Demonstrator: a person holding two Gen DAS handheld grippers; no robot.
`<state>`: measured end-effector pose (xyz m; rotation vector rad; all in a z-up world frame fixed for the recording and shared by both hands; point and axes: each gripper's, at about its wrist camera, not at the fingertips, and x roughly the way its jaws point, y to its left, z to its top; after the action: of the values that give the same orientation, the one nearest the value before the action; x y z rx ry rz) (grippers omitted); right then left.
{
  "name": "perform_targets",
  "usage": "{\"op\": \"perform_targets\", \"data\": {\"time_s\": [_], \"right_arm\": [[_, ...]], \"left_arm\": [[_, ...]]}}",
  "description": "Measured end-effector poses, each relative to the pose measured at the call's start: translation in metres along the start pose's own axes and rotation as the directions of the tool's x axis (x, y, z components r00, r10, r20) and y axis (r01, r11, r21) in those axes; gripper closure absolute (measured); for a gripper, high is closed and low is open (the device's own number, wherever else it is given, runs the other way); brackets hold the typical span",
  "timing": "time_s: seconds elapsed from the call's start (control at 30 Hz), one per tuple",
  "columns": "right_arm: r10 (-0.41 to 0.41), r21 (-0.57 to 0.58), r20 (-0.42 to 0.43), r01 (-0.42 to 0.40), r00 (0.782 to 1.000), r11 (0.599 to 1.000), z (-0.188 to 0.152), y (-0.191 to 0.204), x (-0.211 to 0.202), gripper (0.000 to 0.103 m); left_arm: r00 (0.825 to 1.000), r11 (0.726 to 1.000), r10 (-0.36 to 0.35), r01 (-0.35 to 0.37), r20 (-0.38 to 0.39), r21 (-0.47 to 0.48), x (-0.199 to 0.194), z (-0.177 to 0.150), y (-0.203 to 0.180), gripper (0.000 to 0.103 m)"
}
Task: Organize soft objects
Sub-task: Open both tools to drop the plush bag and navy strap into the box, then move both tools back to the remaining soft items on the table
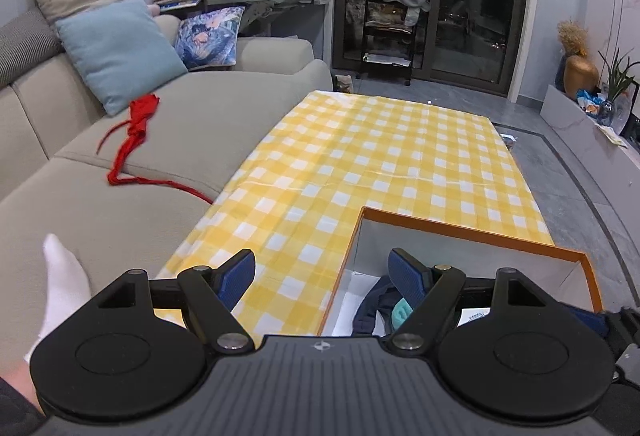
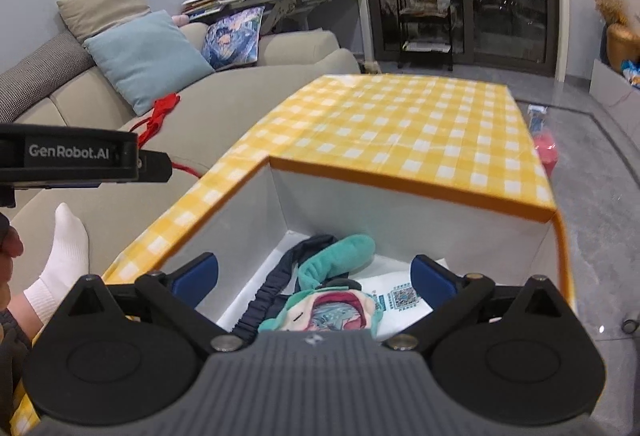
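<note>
Hiding, perhaps, eye mask [image 2: 336, 300] beneath right gripper [image 2: 314, 276]

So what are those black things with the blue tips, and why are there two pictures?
They are two grabber tools, one in each of a person's hands. Each tool carries a camera looking along its blue fingers, which gives two pictures. The left gripper is open over the yellow checked tablecloth and holds nothing. The right gripper is open too, above the orange box. Inside lies a teal soft toy with a dark stretchy band. A red cloth waits on the sofa.
</note>
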<state>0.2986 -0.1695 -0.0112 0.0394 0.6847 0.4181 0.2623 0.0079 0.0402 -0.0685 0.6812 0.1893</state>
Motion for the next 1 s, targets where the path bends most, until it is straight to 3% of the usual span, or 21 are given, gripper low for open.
{"op": "perform_targets", "data": {"time_s": [0.13,0.37,0.5,0.6,0.77,0.87,1.0], "right_arm": [[-0.018,-0.004,-0.023,0.018,1.000,1.000,0.001,0.007,-0.020,0.003],[-0.053,-0.001,-0.009,0.053,0.999,0.999,-0.009,0.019,-0.075,0.003],[-0.048,0.015,-0.010,0.048,0.999,0.999,-0.023,0.030,-0.105,0.003],[-0.046,0.030,-0.023,0.046,0.999,0.998,-0.038,0.038,-0.126,0.003],[-0.060,0.025,-0.067,0.062,0.996,0.998,-0.071,0.049,-0.155,0.003],[-0.086,0.020,-0.091,0.088,0.992,0.996,-0.090,0.048,-0.167,0.003],[-0.136,0.085,-0.164,0.151,0.977,0.985,-0.118,0.040,-0.177,0.003]], "left_arm": [[1.000,1.000,0.020,-0.020,-0.002,-0.001,-0.019,0.005,0.000,0.014],[0.999,0.999,-0.029,0.029,0.041,-0.019,-0.070,0.004,0.004,0.013],[0.995,0.995,-0.097,0.097,0.030,-0.005,-0.092,-0.008,0.006,0.013],[0.980,0.979,-0.199,0.199,0.015,0.035,-0.104,-0.028,0.007,0.013],[0.960,0.959,-0.274,0.278,-0.062,0.064,-0.116,-0.076,0.012,0.013],[0.956,0.958,-0.283,0.285,-0.083,0.024,-0.120,-0.112,0.022,0.013],[0.926,0.941,-0.338,0.338,-0.169,-0.030,-0.120,-0.149,0.037,0.013]]}}
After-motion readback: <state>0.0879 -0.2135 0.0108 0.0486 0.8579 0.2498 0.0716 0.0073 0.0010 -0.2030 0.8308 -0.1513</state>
